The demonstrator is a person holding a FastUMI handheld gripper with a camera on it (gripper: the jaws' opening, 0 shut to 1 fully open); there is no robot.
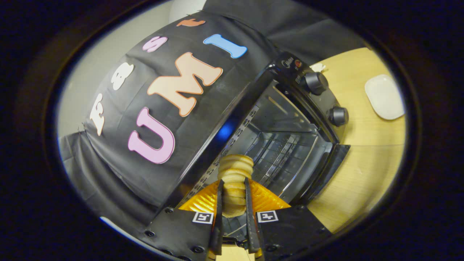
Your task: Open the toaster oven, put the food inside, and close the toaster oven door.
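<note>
Fingers [233, 195] clamped on one croissant [235, 174] before open toaster oven [286, 145], two knobs [316, 83], one plate [384, 96]

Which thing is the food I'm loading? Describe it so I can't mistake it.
Start at the open toaster oven on the wooden table. At its mouth, the hand-held gripper is shut on a tan, ridged pastry. The white dish beyond the knobs is smooth and flat.

Worktop [366, 159]: light wood surface. White dish [384, 96]: rests flat on the worktop at the 2 o'clock position. Small pale scrap [318, 67]: lies on the worktop at 1 o'clock, well apart from the dish.
</note>
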